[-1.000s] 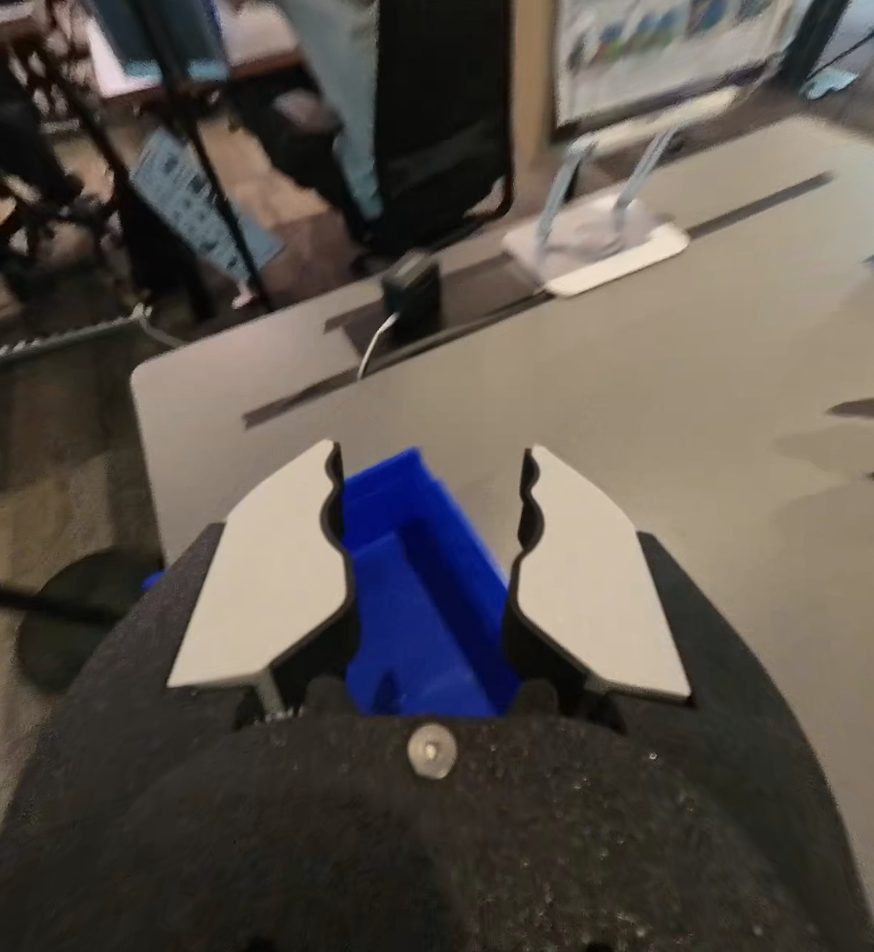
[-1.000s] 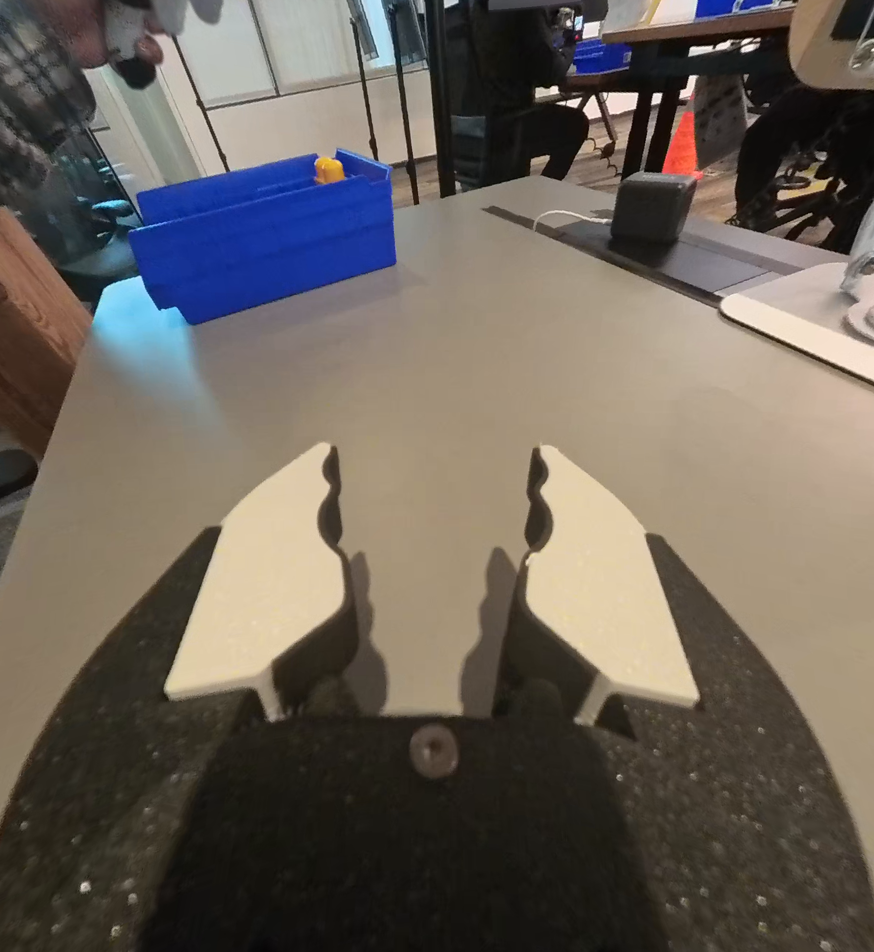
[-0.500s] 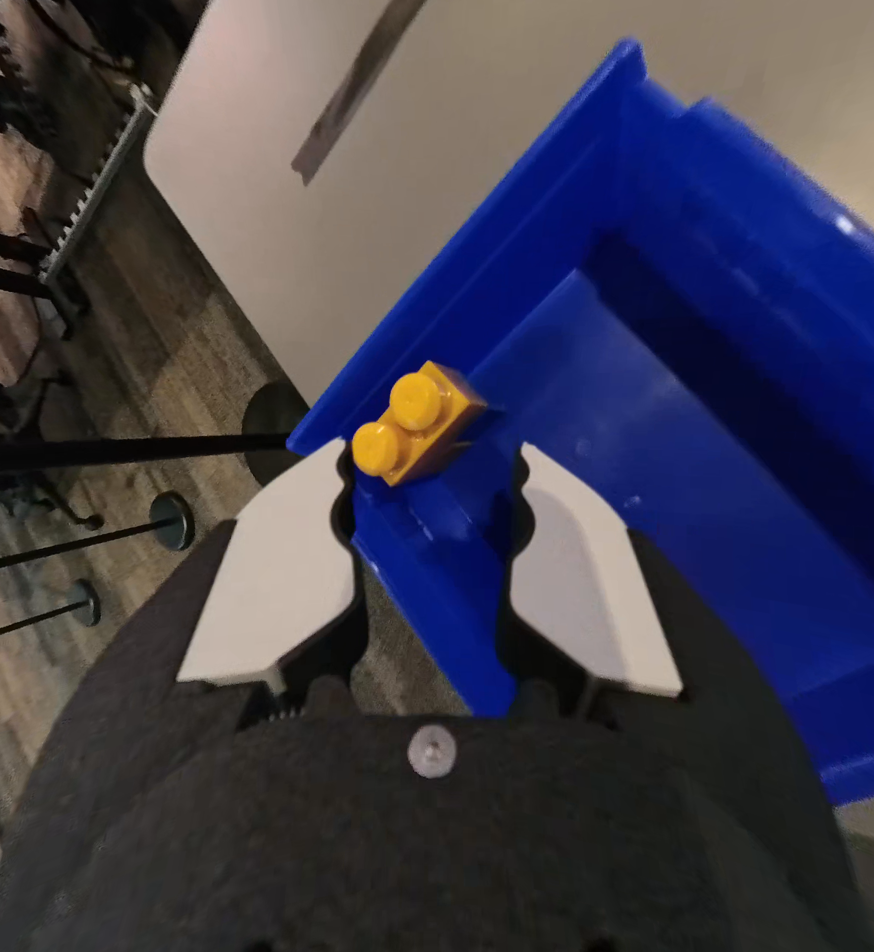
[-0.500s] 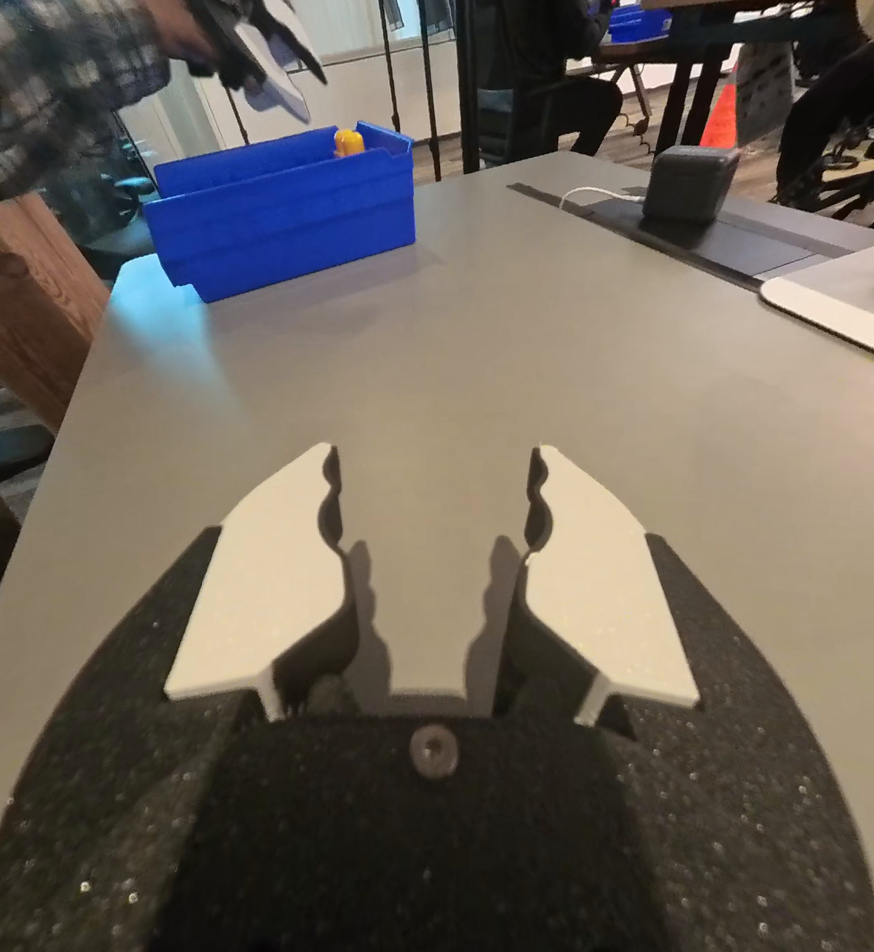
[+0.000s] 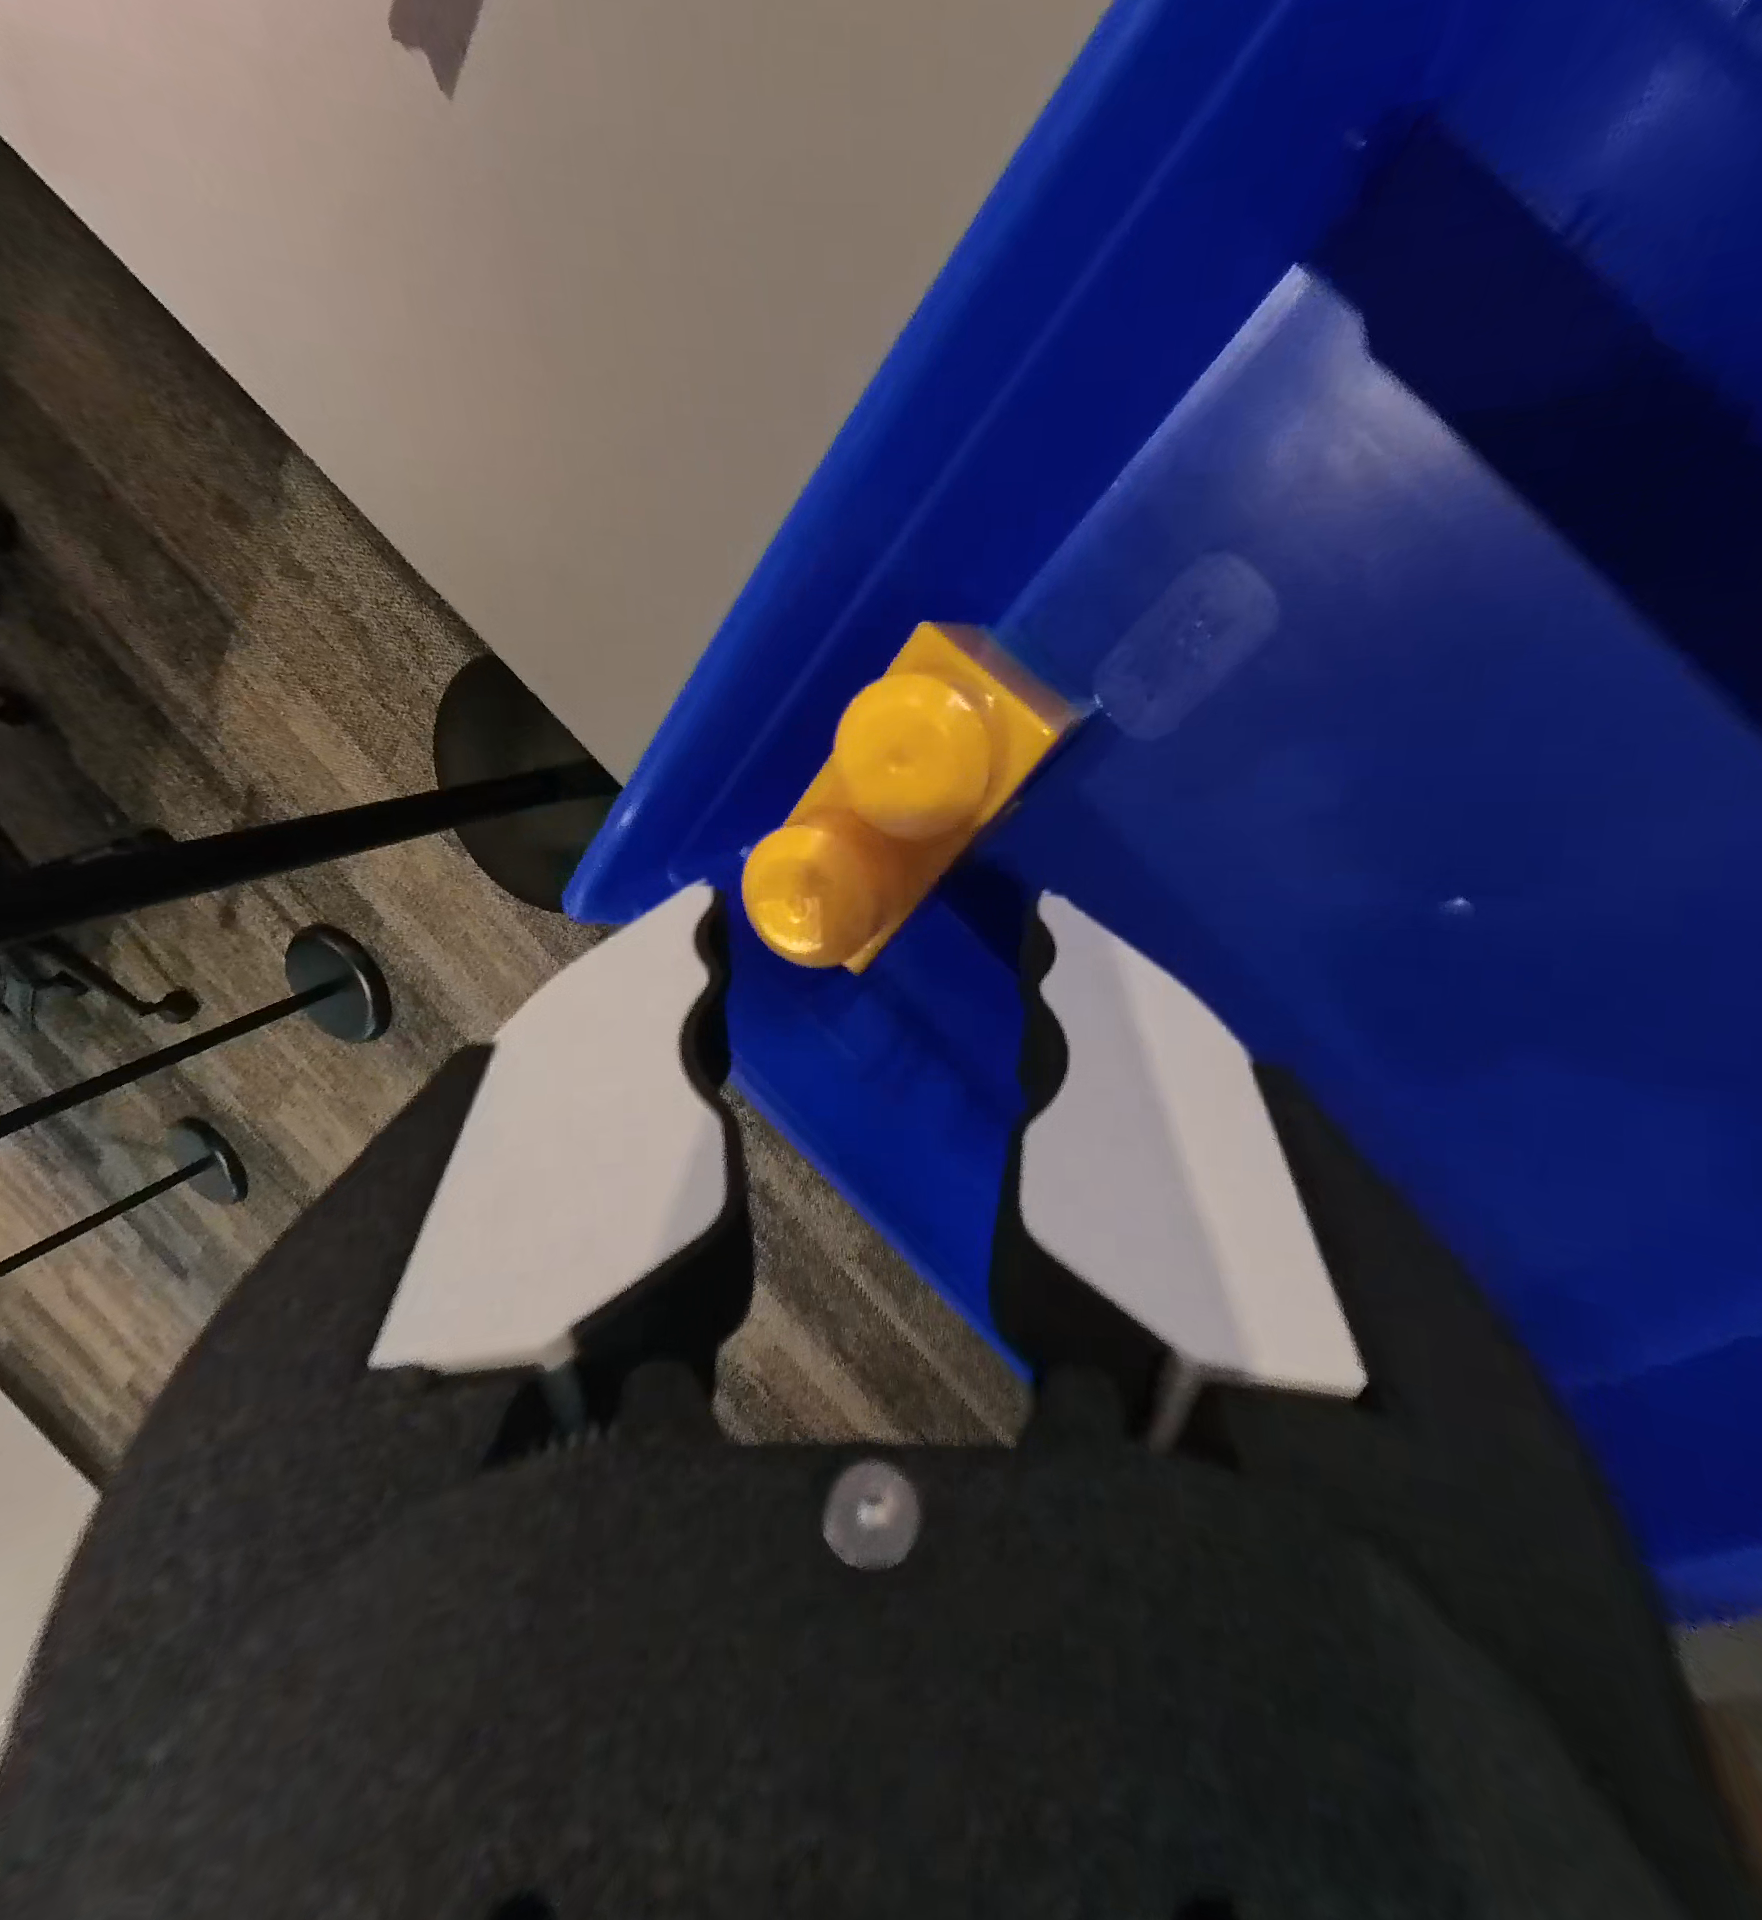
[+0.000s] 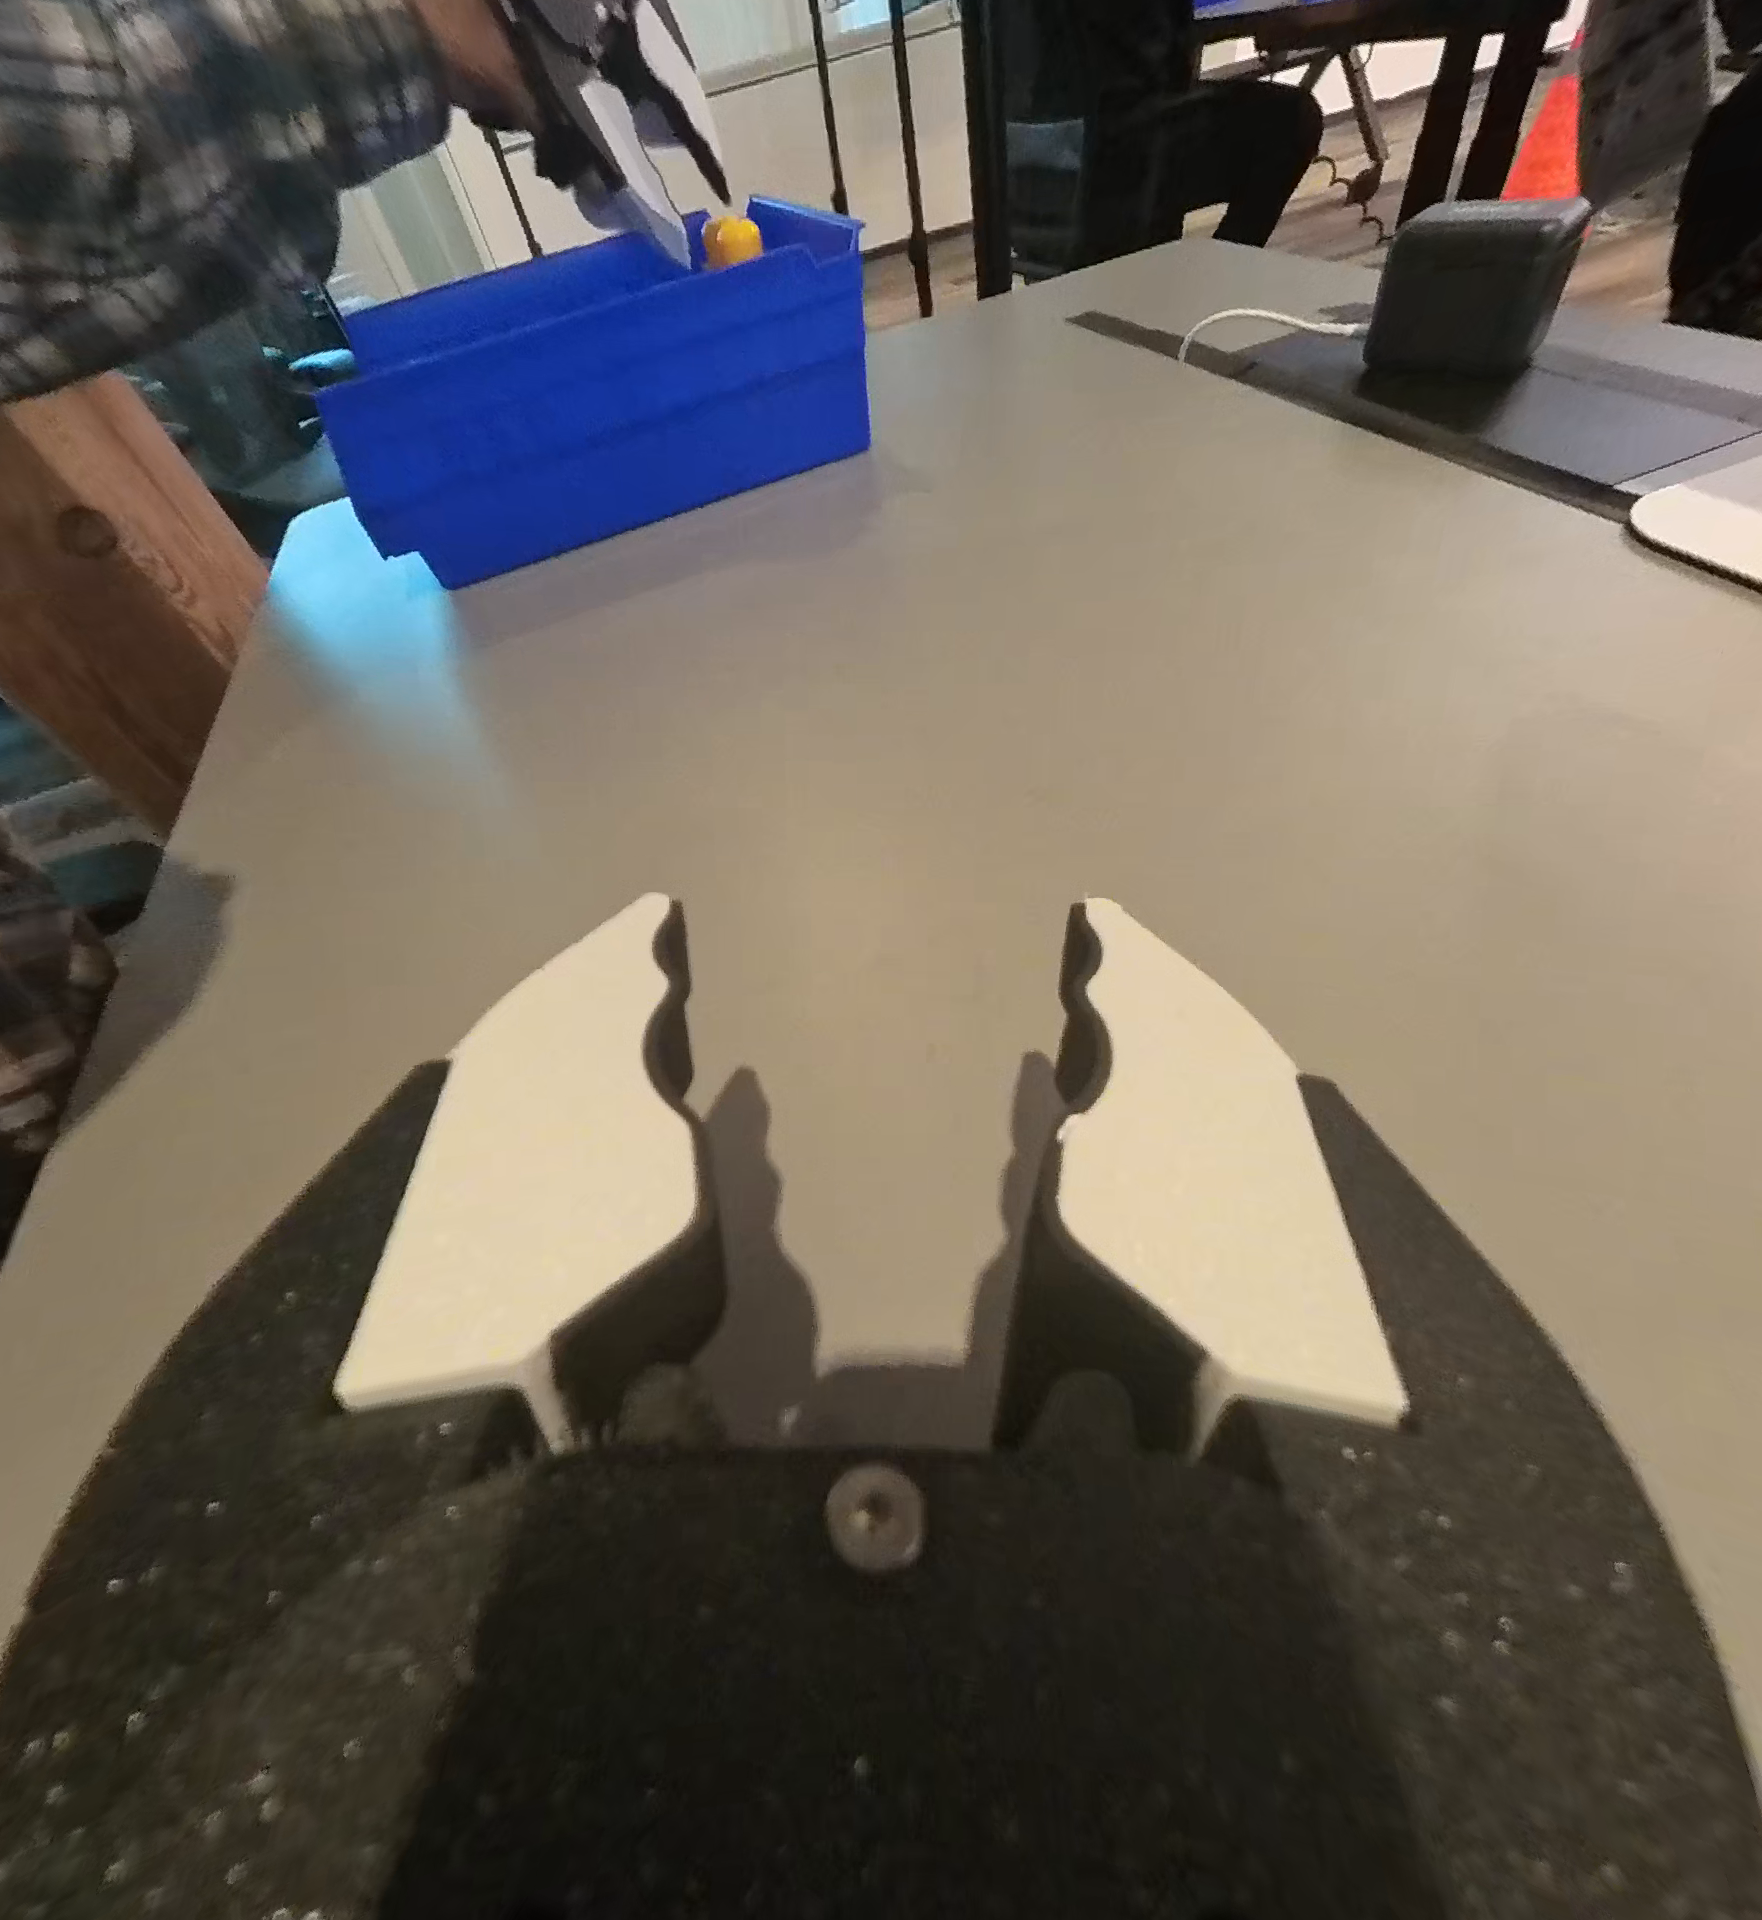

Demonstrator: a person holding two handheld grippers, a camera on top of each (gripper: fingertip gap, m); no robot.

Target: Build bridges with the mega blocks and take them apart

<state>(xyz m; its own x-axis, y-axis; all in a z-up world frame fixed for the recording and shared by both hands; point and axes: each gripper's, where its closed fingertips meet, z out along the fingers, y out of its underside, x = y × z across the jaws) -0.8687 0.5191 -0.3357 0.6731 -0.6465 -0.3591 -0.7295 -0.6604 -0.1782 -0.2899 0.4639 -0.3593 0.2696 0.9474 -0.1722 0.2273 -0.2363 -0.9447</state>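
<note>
A yellow two-stud mega block (image 5: 887, 795) stands in the corner of a blue bin (image 5: 1428, 831), its studs pointing up at the camera. My left gripper (image 5: 872, 920) is open, pointing down over that bin corner, its tips just short of the block and apart from it. In the right wrist view the same block (image 6: 731, 241) pokes above the bin (image 6: 607, 384) at the table's far left, with the left gripper (image 6: 664, 197) hanging over it. My right gripper (image 6: 872, 920) is open and empty, low over the grey table (image 6: 1064, 727).
A dark charger cube (image 6: 1459, 281) with a white cable sits on a black strip at the far right. A white stand base (image 6: 1739, 540) lies at the right edge. A wooden cabinet (image 6: 77, 582) stands left of the table. A plaid sleeve (image 6: 129, 135) reaches over the bin. Left tips to right tips: about 60 cm.
My left gripper swung from looking across the table to pointing down into the bin corner, then came closer to the yellow block. My right gripper moved slightly forward, still open.
</note>
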